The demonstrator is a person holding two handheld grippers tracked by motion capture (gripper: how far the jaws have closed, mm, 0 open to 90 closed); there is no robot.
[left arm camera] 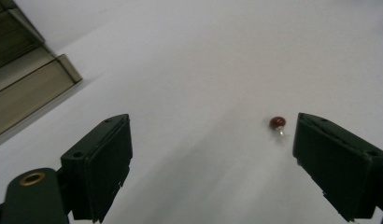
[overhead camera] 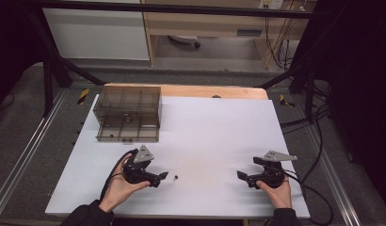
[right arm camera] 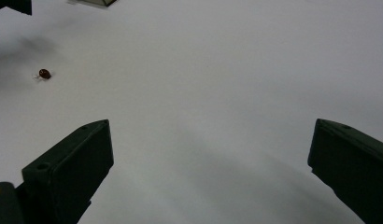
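Observation:
A tiny dark red bead-like part (overhead camera: 176,177) lies on the white table top (overhead camera: 214,136), just right of my left gripper (overhead camera: 164,176). In the left gripper view the red part (left arm camera: 277,122) rests a little beyond the inner edge of the right jaw, and my left gripper (left arm camera: 213,158) stands open with nothing between the jaws. My right gripper (overhead camera: 240,175) is open near the front right of the table, held by a hand. From the right gripper view the red part (right arm camera: 44,73) lies far off to the left, and my right gripper (right arm camera: 210,163) holds nothing.
A smoky transparent drawer box (overhead camera: 129,107) stands at the back left of the table, its lowest drawer (overhead camera: 127,133) pulled out with small parts in its compartments. A corner of the drawer box (left arm camera: 26,88) appears in the left gripper view. Cables trail off the right side.

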